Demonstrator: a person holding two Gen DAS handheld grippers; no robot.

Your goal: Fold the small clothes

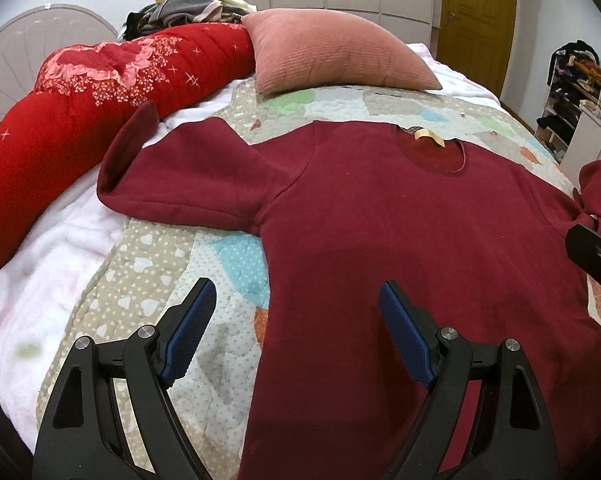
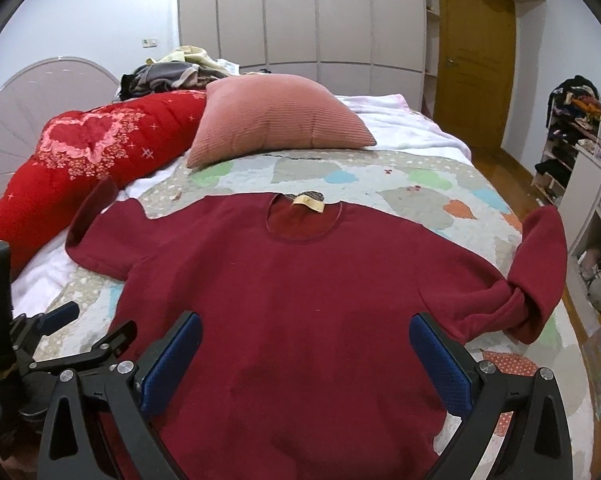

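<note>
A dark red long-sleeved sweater [image 1: 400, 232] [image 2: 300, 280] lies flat, front up, on the patchwork quilt [image 1: 148, 272] [image 2: 400, 184], neck away from me with a tan label [image 2: 309, 203] showing. Its left sleeve [image 1: 168, 176] stretches out toward the red duvet, cuff turned up. The right sleeve [image 2: 536, 272] is bunched and folded over at the bed's right edge. My left gripper [image 1: 296, 304] hovers open over the sweater's lower left side edge. My right gripper [image 2: 306, 340] stands open above the lower body of the sweater, nothing between its blue pads [image 2: 172, 360]. The left gripper [image 2: 56, 320] shows at the right wrist view's left edge.
A pink ribbed cushion [image 1: 336, 54] [image 2: 276, 118] and a rolled red floral duvet [image 1: 72, 96] [image 2: 88, 144] lie at the head of the bed, with a heap of clothes [image 1: 196, 6] behind. A white fleece blanket [image 1: 40, 264] lies left. Shelves [image 2: 580, 160] stand right of the bed.
</note>
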